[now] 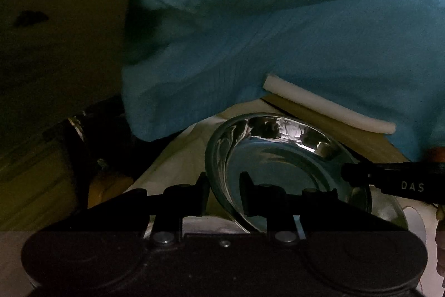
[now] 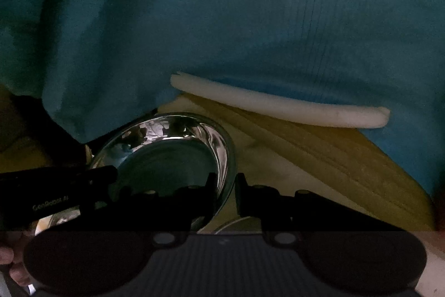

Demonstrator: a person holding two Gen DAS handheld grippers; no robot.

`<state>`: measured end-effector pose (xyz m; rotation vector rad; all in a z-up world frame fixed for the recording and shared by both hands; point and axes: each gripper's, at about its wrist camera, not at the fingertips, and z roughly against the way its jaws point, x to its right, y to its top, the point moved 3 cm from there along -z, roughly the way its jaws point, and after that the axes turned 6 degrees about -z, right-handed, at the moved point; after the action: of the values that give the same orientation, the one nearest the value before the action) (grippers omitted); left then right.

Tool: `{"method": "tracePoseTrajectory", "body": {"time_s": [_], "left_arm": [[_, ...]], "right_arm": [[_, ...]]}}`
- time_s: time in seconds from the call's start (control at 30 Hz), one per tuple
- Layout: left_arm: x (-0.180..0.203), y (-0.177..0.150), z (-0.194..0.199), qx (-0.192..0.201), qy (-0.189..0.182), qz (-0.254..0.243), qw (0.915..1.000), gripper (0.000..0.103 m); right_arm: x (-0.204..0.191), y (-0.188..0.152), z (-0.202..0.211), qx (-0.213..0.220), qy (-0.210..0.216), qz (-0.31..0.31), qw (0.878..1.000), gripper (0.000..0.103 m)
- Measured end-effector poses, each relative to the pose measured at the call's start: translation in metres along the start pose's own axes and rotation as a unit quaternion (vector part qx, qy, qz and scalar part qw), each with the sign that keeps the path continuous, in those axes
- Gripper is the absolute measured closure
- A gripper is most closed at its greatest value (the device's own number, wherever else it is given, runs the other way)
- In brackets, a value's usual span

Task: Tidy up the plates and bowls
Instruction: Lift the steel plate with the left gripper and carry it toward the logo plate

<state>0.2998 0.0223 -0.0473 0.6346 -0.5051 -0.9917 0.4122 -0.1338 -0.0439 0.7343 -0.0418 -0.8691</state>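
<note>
A shiny steel bowl (image 1: 281,166) is held up close to the person's blue shirt, tilted on its side. My left gripper (image 1: 224,192) is shut on the bowl's left rim, one finger inside and one outside. My right gripper (image 2: 225,194) is shut on the bowl's (image 2: 172,155) right rim the same way. The right gripper's black finger also shows at the right of the left wrist view (image 1: 389,180). The left gripper's finger shows at the left of the right wrist view (image 2: 55,191).
The person's blue shirt (image 1: 278,18) fills the upper part of both views. A white foam strip (image 2: 278,105) runs along the edge of a yellowish wooden table (image 2: 319,155). Another steel rim (image 2: 236,224) shows under the right gripper. The scene is dim.
</note>
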Motion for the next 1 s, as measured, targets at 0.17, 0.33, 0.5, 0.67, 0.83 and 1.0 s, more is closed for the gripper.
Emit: {"method": "tracePoseTrajectory", "body": {"time_s": [0.17,0.33,0.5,0.67,0.83,1.0], "left_arm": [[-0.005,-0.010,0.020,0.007,-0.005,-0.007,0.9999,0.078],[-0.015,-0.019,0.034,0.007,-0.012,-0.016,0.9998,0.078],[-0.026,-0.030,0.048,0.005,-0.022,-0.033,0.9992,0.078],[-0.041,-0.041,0.058,-0.004,-0.027,-0.046,0.9986,0.078],[-0.054,-0.054,0.067,-0.010,-0.026,-0.062,0.9977,0.078],[-0.060,-0.066,0.075,-0.018,-0.021,-0.077,0.9967,0.078]], "right_arm": [[-0.001,-0.011,0.019,0.011,0.007,0.000,1.000,0.088],[-0.011,-0.026,0.036,0.019,0.008,-0.003,1.000,0.088],[-0.026,-0.048,0.050,0.024,0.003,-0.011,1.000,0.088],[-0.039,-0.069,0.054,0.019,-0.002,-0.024,1.000,0.087],[-0.049,-0.086,0.056,0.012,-0.006,-0.037,0.999,0.087],[-0.056,-0.094,0.051,0.006,-0.011,-0.042,0.999,0.086]]}}
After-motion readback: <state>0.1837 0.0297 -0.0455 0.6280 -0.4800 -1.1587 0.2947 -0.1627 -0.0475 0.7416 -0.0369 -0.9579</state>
